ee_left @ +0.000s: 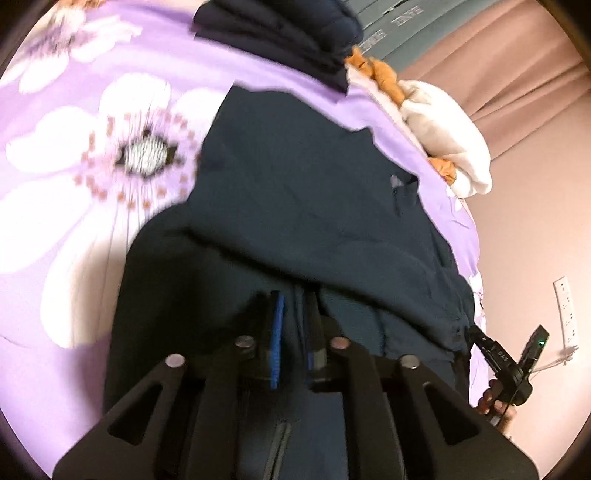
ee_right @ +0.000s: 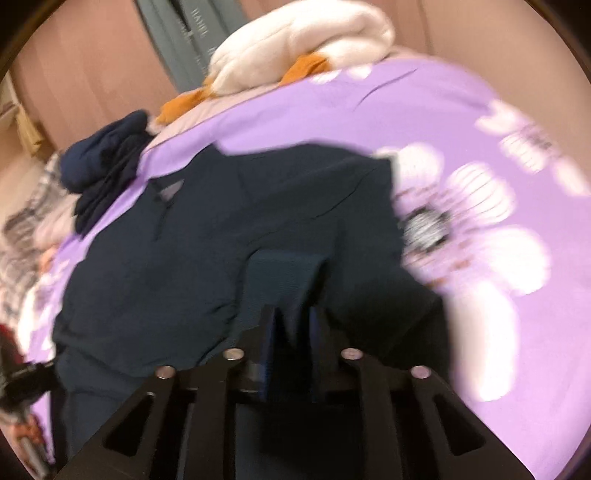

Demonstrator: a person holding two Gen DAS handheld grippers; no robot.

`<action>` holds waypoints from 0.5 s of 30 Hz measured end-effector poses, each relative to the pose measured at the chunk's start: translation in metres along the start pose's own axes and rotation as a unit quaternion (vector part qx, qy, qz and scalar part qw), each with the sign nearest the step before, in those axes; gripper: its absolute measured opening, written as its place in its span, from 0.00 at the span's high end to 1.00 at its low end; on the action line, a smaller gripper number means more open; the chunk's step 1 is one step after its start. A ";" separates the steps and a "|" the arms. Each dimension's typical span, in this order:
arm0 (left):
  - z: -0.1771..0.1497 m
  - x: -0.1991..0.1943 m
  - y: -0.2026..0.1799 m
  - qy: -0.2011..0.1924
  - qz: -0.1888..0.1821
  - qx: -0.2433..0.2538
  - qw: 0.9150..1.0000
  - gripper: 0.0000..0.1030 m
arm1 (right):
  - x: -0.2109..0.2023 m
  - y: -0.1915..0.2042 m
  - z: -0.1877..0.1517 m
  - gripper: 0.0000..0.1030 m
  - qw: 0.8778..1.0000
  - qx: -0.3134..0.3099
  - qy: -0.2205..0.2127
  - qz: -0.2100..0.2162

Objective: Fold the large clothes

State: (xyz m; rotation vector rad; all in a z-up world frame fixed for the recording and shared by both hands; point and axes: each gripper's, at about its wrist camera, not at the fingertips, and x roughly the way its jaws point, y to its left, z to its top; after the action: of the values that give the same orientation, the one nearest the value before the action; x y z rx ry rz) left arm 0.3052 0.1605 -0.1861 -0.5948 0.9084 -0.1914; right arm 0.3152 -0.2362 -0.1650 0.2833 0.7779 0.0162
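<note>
Left wrist view: left gripper (ee_left: 293, 317) clenched on a bunched edge of the dark shirt (ee_left: 303, 192), blue pads pinching cloth between them. The shirt lies spread over the purple flowered bedsheet (ee_left: 74, 110), near edge lifted at the grip. Right of it in this view, the right gripper (ee_left: 506, 363) sits at the shirt's other near corner, beside the bed's edge and the pink wall (ee_left: 535, 221).

Right wrist view: right gripper (ee_right: 295, 325) also clamped on a fold of the shirt (ee_right: 229, 229), fabric running between the fingers. Frame blurred, detail soft.

Handling, judged: thin, soft, light cloth, no stiffness, sags between the two grips; likely slides easily on the sheet. Best held at hem corners or side seams, both grips kept taut so it doesn't droop.

Room: open sheet beyond and to the flower side. A pile of dark clothes (ee_left: 280, 33) and a cream blanket (ee_right: 303, 40) sit at the far end, well apart from the grips. Bed edge close on the wall side.
</note>
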 end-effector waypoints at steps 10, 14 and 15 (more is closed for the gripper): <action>0.009 0.051 -0.052 0.008 0.035 0.081 0.996 0.72 | 0.024 0.062 -0.014 0.71 0.993 -0.064 0.026 0.097; -0.001 0.072 -0.051 0.028 0.078 0.125 0.989 0.71 | 0.041 0.068 -0.025 0.71 0.993 -0.103 0.036 0.055; 0.000 0.073 -0.053 0.030 0.085 0.132 0.987 0.71 | 0.041 0.071 -0.026 0.71 0.992 -0.113 0.035 0.046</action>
State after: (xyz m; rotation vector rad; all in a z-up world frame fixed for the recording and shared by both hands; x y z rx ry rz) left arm 0.3545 0.0880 -0.2061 -0.2661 0.9674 -0.1730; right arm 0.3331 -0.1567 -0.1922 0.1035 0.8233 0.2011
